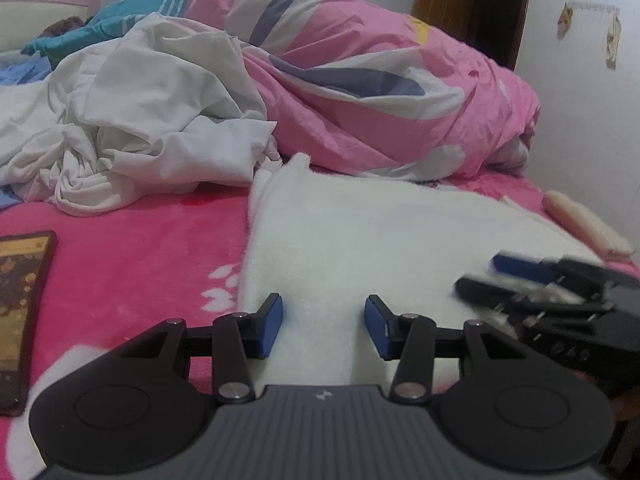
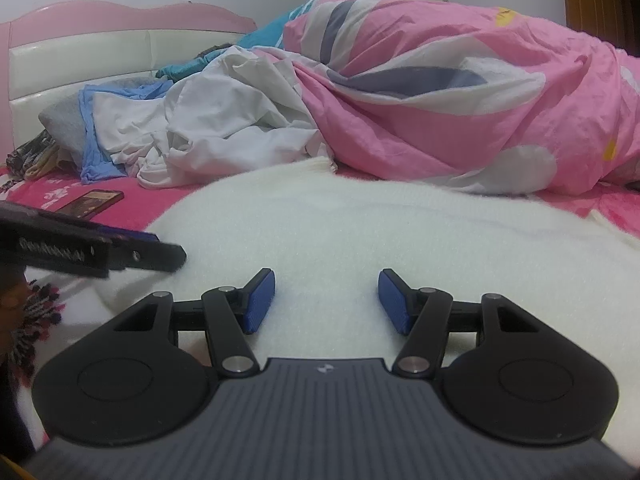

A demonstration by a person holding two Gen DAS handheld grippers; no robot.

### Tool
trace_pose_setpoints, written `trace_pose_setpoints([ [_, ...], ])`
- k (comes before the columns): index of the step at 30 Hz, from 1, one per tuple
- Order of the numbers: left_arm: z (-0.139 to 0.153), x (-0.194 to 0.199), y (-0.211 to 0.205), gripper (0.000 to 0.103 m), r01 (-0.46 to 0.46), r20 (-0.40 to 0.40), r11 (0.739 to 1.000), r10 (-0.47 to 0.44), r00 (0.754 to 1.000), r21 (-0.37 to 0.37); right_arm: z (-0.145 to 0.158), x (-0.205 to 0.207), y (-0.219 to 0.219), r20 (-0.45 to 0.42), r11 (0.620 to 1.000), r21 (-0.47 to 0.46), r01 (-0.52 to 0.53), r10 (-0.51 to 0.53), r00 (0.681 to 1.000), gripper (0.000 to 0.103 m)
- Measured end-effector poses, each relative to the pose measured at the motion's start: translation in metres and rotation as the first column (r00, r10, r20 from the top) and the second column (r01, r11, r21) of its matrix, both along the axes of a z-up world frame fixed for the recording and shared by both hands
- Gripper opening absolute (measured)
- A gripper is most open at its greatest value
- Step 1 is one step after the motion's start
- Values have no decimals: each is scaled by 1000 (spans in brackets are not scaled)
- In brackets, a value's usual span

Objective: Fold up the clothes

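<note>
Far left, a dark phone (image 1: 20, 316) is lying on the pink bed (image 1: 132, 264), clear of the work, and a crumpled white pile (image 1: 132, 120) is waiting behind. The left gripper (image 1: 323, 326) is hovering over the near edge of the white fleece garment (image 1: 380, 232), jaws apart, nothing between them. The garment is lying flat mid-bed, its long axis seemingly running away toward the pink duvet (image 1: 380, 80), likely smoothed out for a fold. The right gripper (image 2: 326, 300) is poised alongside, jaws also apart and empty, probably so both can pinch the edge together.
</note>
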State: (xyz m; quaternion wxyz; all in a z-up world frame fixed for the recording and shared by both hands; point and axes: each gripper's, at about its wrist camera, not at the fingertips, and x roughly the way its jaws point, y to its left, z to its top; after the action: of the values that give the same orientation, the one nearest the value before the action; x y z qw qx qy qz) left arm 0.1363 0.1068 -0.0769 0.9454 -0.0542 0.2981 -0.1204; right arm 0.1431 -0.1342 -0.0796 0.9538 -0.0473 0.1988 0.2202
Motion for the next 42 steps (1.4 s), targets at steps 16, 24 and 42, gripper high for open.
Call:
trace_pose_setpoints([
  [16, 18, 35, -28, 49, -53, -38, 991, 58, 998, 119, 11, -15, -110, -34, 971, 31, 236, -235, 972, 50],
  [24, 14, 37, -31, 50, -60, -31, 986, 66, 997, 156, 8, -36, -224, -155, 879, 53, 473, -461, 874, 41],
  [42, 9, 35, -34, 52, -51, -3, 981, 52, 999, 186, 4, -52, -142, -101, 967, -81, 242, -249, 963, 39],
])
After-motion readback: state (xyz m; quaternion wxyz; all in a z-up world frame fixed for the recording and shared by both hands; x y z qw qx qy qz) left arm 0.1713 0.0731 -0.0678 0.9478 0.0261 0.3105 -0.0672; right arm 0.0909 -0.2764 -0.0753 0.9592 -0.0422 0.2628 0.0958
